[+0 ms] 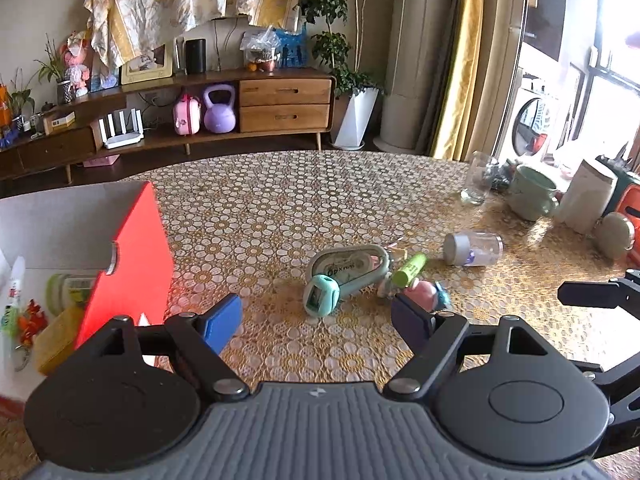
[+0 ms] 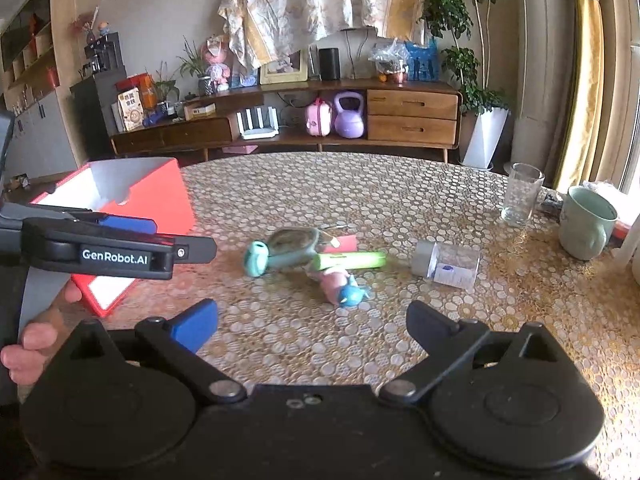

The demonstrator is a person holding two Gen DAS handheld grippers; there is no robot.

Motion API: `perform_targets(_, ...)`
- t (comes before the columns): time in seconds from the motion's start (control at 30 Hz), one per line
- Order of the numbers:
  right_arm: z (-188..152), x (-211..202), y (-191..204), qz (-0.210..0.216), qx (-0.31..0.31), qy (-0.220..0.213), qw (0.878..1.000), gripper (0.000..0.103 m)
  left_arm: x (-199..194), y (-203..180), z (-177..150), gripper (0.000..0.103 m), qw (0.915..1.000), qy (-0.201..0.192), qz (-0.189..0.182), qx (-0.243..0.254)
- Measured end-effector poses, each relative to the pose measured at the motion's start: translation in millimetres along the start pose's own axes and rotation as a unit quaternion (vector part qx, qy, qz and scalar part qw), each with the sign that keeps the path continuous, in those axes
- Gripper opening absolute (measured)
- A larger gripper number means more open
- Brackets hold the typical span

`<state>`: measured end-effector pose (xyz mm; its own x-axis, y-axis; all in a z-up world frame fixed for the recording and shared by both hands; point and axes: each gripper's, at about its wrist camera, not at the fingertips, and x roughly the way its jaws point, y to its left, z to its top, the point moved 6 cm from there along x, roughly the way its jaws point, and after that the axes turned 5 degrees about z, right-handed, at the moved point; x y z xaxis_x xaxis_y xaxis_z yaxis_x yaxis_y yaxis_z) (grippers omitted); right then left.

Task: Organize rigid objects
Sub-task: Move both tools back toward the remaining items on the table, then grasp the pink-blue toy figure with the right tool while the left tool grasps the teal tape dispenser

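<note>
A small pile lies mid-table: a teal oval case with a round teal end (image 1: pixel 344 272) (image 2: pixel 288 250), a green tube (image 1: pixel 409 269) (image 2: pixel 350 260), and a pink and blue toy (image 1: pixel 426 294) (image 2: pixel 344 286). A clear jar with a grey lid (image 1: pixel 472 249) (image 2: pixel 446 264) lies on its side to the right. A red box (image 1: pixel 128 264) (image 2: pixel 152 204) at the left holds several items. My left gripper (image 1: pixel 316 320) is open and empty, just short of the pile. My right gripper (image 2: pixel 312 324) is open and empty, nearer than the pile.
A drinking glass (image 1: pixel 476 180) (image 2: pixel 520 194), a green mug (image 1: pixel 534 194) (image 2: pixel 584 222) and a white container (image 1: pixel 588 196) stand at the table's right. The left gripper's side (image 2: pixel 108 250) shows at the left of the right wrist view. The patterned tablecloth (image 1: pixel 280 208) covers the table.
</note>
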<state>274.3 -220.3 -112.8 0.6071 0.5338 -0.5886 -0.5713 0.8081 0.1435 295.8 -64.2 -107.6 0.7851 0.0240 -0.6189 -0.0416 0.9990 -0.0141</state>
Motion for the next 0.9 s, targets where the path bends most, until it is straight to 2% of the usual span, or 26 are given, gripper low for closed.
perform_targets(0.17,4.7,21.4,-13.2,-0.002,-0.014,0.004,1.0,0.099,28.6,-4.8,-3.6,0.082,0.9999,0.007,-0.003,0.007)
perform_targets(0.33,2.5,49.4,-11.5,0.008,-0.033,0.029,0.999,0.095,53.6,-6.7,-5.4,0.082,0.9999,0.013,-0.006,0.007)
perform_targets(0.73,0.2,100.4,-15.9,0.01,-0.054,0.058,0.997,0.077,97.8,-3.0,-12.1,0.081,0.9989,0.043,-0.013,-0.011)
perform_targets(0.77,0.1,102.5,-16.9,0.011,-0.053,0.059,0.997,0.075,100.2,-3.4,-12.6,0.08,0.9988,0.045,-0.016,-0.014)
perform_targets(0.83,0.9,107.1,-17.5,0.01,-0.051,0.06,0.997,0.074,104.1,-4.3,-13.0,0.067,0.9985,0.048,-0.021,-0.016)
perform_targets(0.9,0.9,110.7,-18.4,0.01,-0.048,0.061,0.997,0.07,106.4,-5.2,-12.6,0.063,0.9984,0.049,-0.024,-0.017)
